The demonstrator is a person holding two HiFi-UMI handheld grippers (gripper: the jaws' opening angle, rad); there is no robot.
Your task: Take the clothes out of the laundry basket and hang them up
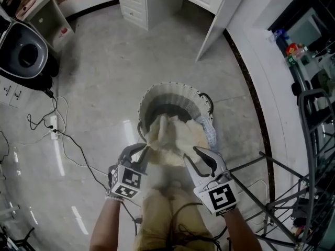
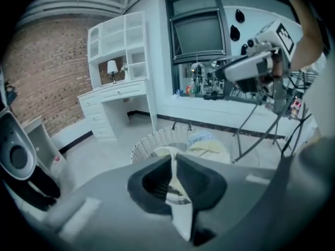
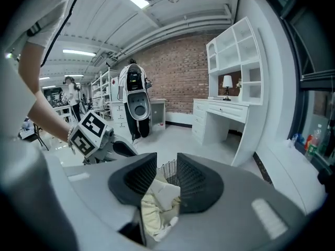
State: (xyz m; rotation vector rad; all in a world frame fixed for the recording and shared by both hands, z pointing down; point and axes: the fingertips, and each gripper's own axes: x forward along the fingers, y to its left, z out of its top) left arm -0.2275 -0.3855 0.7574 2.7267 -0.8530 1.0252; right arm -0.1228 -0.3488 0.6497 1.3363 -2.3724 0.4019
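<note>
Both pairs of fingers are closed on cloth. In the head view the left gripper [image 1: 144, 149] and the right gripper [image 1: 196, 151] are held side by side above the laundry basket [image 1: 172, 90], each clamped on the near edge of a cream garment [image 1: 168, 138]. The garment is bunched, and its far part is still draped over the basket's rim. A blue-and-white piece [image 1: 210, 133] is left at the basket's right side. No clothing is seen on the visible part of the dark metal rack [image 1: 285, 190] at the right.

In the left gripper view the jaws are pressed nearly together on a thin pale fold, with the basket beyond.

In the right gripper view the jaws are held wider, clamped on a thick wad of the same cloth.

The task is judged to be at its start: one garment is partly lifted, none is hung, and more is left inside. The garment's held edge is spread crosswise between the grippers, while its long axis is judged to run from that edge down into the basket
</note>
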